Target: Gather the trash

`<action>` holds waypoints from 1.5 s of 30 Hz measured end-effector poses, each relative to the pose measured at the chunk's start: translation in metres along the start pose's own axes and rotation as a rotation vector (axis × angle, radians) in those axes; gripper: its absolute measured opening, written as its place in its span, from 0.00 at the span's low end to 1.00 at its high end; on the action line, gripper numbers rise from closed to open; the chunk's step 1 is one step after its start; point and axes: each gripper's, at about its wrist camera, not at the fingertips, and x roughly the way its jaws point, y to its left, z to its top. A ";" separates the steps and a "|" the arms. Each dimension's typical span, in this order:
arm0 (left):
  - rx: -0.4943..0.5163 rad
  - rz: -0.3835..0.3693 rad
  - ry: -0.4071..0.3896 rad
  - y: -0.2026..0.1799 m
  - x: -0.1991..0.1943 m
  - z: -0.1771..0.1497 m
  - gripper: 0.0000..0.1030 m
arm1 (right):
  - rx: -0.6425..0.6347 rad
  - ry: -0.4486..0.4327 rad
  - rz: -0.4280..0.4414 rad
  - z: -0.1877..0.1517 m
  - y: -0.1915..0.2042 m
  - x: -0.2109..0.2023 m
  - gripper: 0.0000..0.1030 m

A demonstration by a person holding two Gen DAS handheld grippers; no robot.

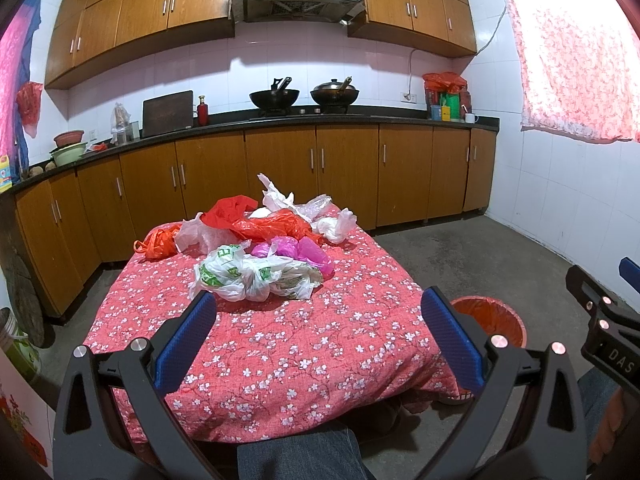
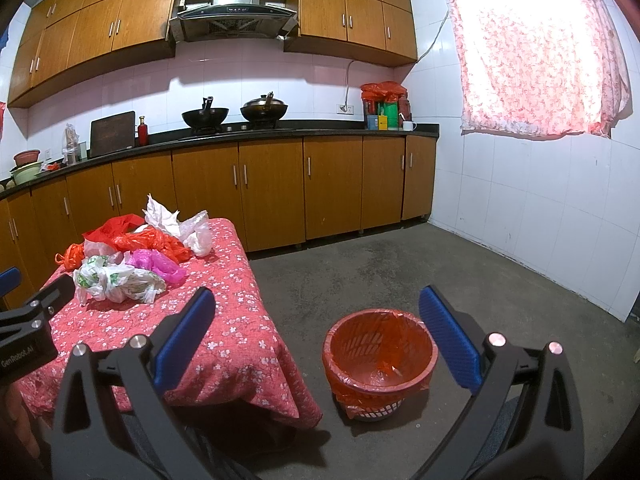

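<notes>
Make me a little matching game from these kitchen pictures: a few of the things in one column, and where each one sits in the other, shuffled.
Things
1. white and green bag
2. red bin
3. two woks
4. white mug

Places
A. on the stove under the hood
B. on the floor beside the table
C. at the right end of the counter
D. front of the heap on the flowered cloth

Pairs: 1-D, 2-B, 3-A, 4-C. Both the left gripper and the right gripper are open and hold nothing.
</notes>
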 end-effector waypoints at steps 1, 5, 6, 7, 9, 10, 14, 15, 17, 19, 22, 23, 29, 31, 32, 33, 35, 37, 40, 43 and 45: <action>0.000 0.000 0.000 0.000 0.000 0.000 0.98 | 0.000 0.000 0.000 0.000 0.000 0.000 0.96; 0.000 0.000 0.000 0.000 0.000 0.000 0.98 | 0.000 0.000 0.000 0.000 0.000 0.000 0.96; 0.000 0.000 0.000 0.000 0.000 0.000 0.98 | 0.000 0.001 0.000 0.000 0.000 0.000 0.96; 0.000 0.000 0.000 0.000 0.000 0.000 0.98 | 0.000 0.000 0.000 0.000 0.000 0.000 0.96; 0.000 0.000 0.001 -0.001 -0.001 0.000 0.98 | 0.000 0.000 0.000 0.000 0.000 -0.001 0.96; 0.000 0.000 0.000 -0.001 -0.001 -0.001 0.98 | 0.000 0.001 0.000 0.000 0.000 -0.001 0.96; 0.000 0.000 0.001 -0.003 -0.002 -0.002 0.98 | 0.001 0.001 0.000 0.000 0.000 -0.001 0.96; 0.001 0.001 0.001 -0.004 -0.003 -0.002 0.98 | 0.000 0.001 0.000 0.000 0.000 -0.001 0.96; 0.000 0.001 0.001 -0.005 -0.004 -0.003 0.98 | 0.000 0.001 0.000 0.000 0.000 0.000 0.96; 0.000 0.000 0.001 -0.006 -0.004 -0.004 0.98 | 0.001 0.002 0.000 0.000 0.000 0.000 0.96; 0.000 0.001 0.001 -0.008 -0.006 -0.005 0.98 | 0.001 0.002 0.000 0.000 -0.001 -0.001 0.96; 0.000 0.001 0.001 -0.008 -0.006 -0.005 0.98 | 0.000 0.002 0.000 0.000 -0.001 -0.001 0.96; -0.001 0.012 0.004 -0.008 -0.009 -0.010 0.98 | 0.001 0.010 0.011 0.000 -0.004 -0.001 0.96; -0.003 0.018 0.008 -0.009 -0.004 -0.010 0.98 | 0.004 0.013 0.020 0.000 -0.004 0.001 0.96; -0.005 0.023 0.011 -0.008 -0.001 -0.010 0.98 | 0.006 0.015 0.030 0.001 -0.004 0.003 0.96; -0.008 0.031 0.016 -0.006 0.000 -0.009 0.98 | 0.007 0.016 0.042 0.002 -0.003 0.006 0.96; -0.022 0.046 0.029 0.003 0.006 -0.007 0.98 | 0.009 0.024 0.063 0.004 -0.003 0.015 0.96; -0.040 0.061 0.041 0.014 0.015 -0.006 0.98 | 0.016 0.035 0.098 0.007 0.005 0.026 0.96; -0.080 0.098 0.056 0.036 0.031 -0.001 0.98 | 0.023 0.048 0.152 0.020 0.015 0.048 0.96; -0.127 0.125 0.065 0.061 0.047 0.003 0.98 | 0.018 0.076 0.199 0.031 0.030 0.073 0.96; -0.148 0.153 0.073 0.079 0.060 0.005 0.98 | 0.005 0.097 0.232 0.037 0.047 0.094 0.96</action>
